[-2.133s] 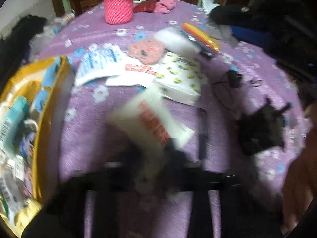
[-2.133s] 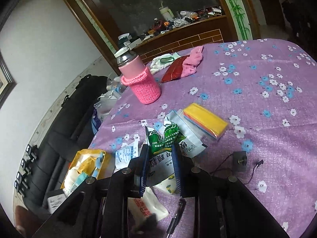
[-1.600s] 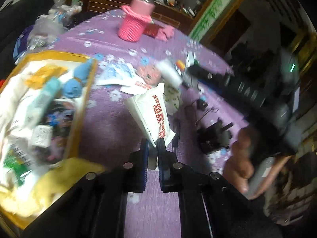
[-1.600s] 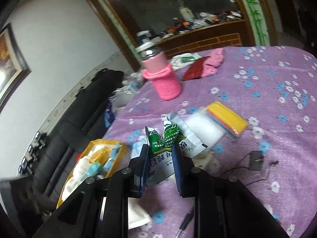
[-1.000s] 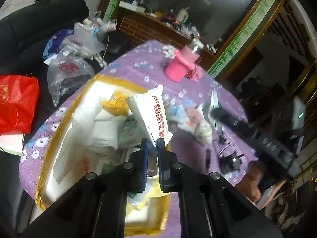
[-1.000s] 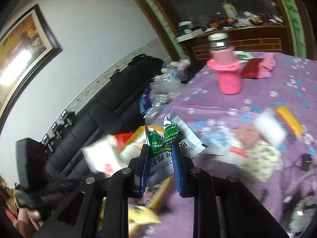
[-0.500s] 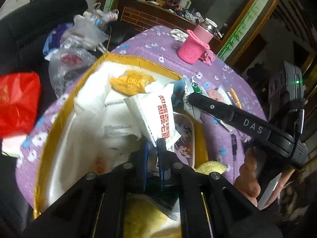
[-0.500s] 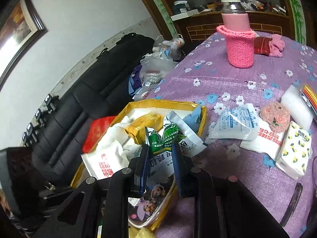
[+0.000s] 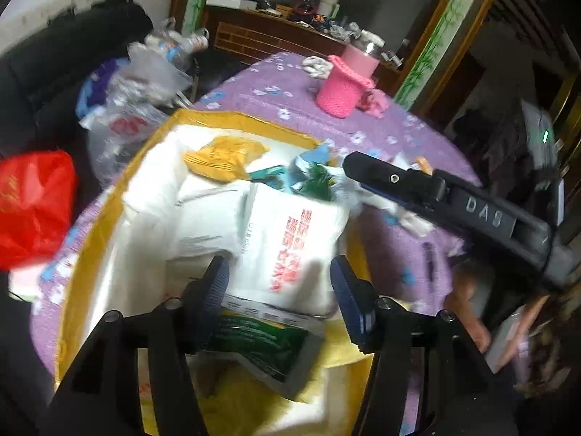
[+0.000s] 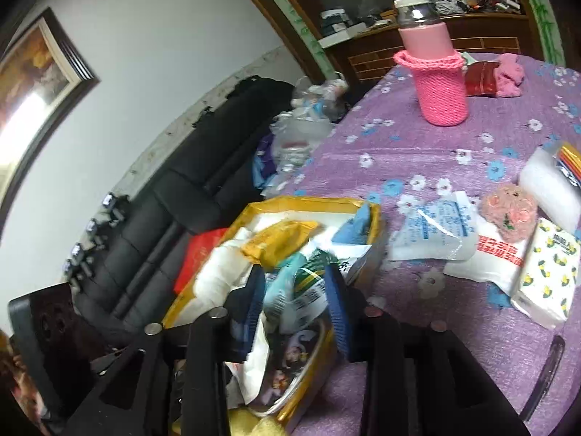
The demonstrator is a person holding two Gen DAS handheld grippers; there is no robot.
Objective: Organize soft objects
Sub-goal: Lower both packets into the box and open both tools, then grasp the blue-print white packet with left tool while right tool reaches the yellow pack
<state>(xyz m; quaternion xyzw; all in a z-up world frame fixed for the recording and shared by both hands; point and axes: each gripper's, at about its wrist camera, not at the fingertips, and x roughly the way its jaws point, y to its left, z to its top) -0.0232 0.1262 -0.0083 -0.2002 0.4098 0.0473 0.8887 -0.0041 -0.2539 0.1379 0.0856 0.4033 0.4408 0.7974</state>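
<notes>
A yellow-rimmed box (image 9: 109, 196) full of soft packets sits at the table's edge. My left gripper (image 9: 281, 290) hangs over it, jaws opening and wide apart. The white packet with red print (image 9: 290, 247) lies loose between them on the pile, with a green packet (image 9: 261, 341) under it. My right gripper (image 10: 296, 290) is over the same box (image 10: 308, 201), jaws opening. The green-and-white packet (image 10: 308, 287) sits blurred between its pads, not pressed. In the left wrist view the right gripper's arm (image 9: 435, 196) reaches in beside that packet (image 9: 316, 181).
On the purple flowered table (image 10: 417, 152) stand a pink sleeved bottle (image 10: 439, 83), a blue-white packet (image 10: 432, 232), a pink fluffy item (image 10: 508, 214), another red-print packet (image 10: 490, 254) and a lemon-print tissue pack (image 10: 548, 272). A black sofa (image 10: 181, 200) and red bag (image 9: 32, 207) lie beyond.
Both grippers have sunk over the box and their jaws have spread. The white red-print packet has dropped out of the left one; the green-and-white packet is loose in the right one.
</notes>
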